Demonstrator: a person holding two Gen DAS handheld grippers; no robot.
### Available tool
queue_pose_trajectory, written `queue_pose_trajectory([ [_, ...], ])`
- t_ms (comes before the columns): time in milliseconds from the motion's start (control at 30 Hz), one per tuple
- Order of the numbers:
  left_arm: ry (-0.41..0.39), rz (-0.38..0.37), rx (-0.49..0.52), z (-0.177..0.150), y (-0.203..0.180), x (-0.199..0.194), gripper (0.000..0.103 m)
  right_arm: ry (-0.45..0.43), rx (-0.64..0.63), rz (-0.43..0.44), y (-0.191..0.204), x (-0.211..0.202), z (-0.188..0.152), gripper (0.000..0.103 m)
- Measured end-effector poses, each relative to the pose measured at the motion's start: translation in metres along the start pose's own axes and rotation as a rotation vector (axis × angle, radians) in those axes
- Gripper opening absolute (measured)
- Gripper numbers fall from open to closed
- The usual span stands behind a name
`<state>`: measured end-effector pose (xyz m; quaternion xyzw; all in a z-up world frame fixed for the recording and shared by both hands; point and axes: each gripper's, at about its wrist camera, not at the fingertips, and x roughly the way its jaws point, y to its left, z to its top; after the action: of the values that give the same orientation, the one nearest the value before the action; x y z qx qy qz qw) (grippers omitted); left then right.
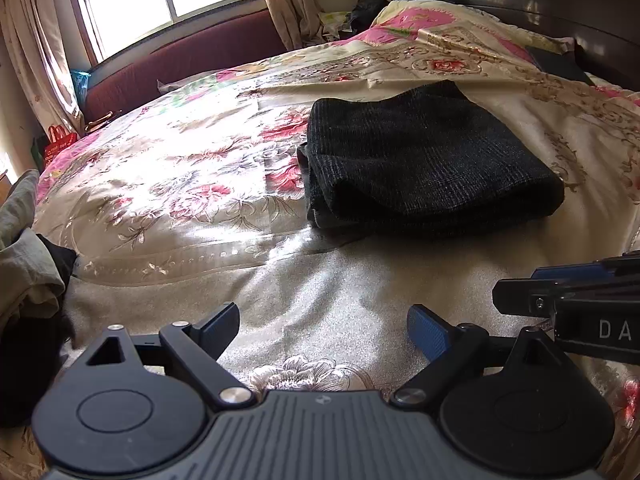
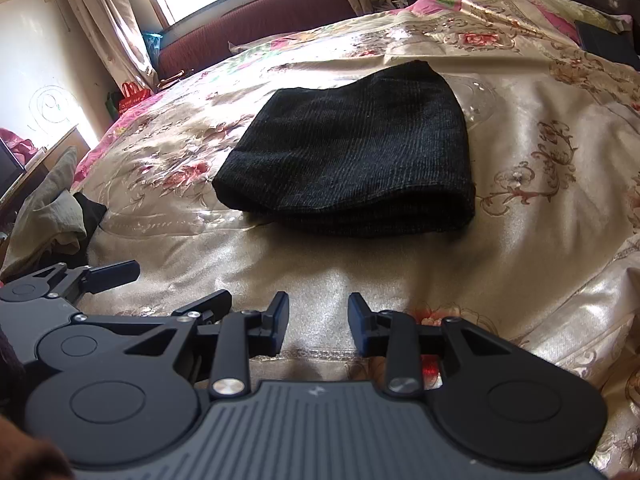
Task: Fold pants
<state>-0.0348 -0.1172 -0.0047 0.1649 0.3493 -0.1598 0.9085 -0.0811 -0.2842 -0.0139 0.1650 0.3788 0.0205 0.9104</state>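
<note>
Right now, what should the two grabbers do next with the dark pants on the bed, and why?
Probably nothing more than backing away. The pants already lie folded in a compact stack on the bedspread. The left gripper and right gripper are both open, empty and short of the cloth, so the fold looks done.

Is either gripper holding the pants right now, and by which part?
Neither. Left gripper and right gripper are both open and empty, short of the folded pants on the bed.

- The left gripper (image 1: 323, 326) hung low, its fingers spread wide and holding nothing.
- The right gripper (image 2: 318, 322) sat just beside it, fingers parted more narrowly, also holding nothing.
</note>
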Motion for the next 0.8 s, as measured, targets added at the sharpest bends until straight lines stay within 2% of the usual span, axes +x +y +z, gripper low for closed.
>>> queue_pose_trajectory([
  [800,-0.013,0.011,0.005,-0.0018,0.0001,-0.0033,0.103,-0.006,-0.023,-0.006,0.0041,-0.0015,-0.0019,0.034],
])
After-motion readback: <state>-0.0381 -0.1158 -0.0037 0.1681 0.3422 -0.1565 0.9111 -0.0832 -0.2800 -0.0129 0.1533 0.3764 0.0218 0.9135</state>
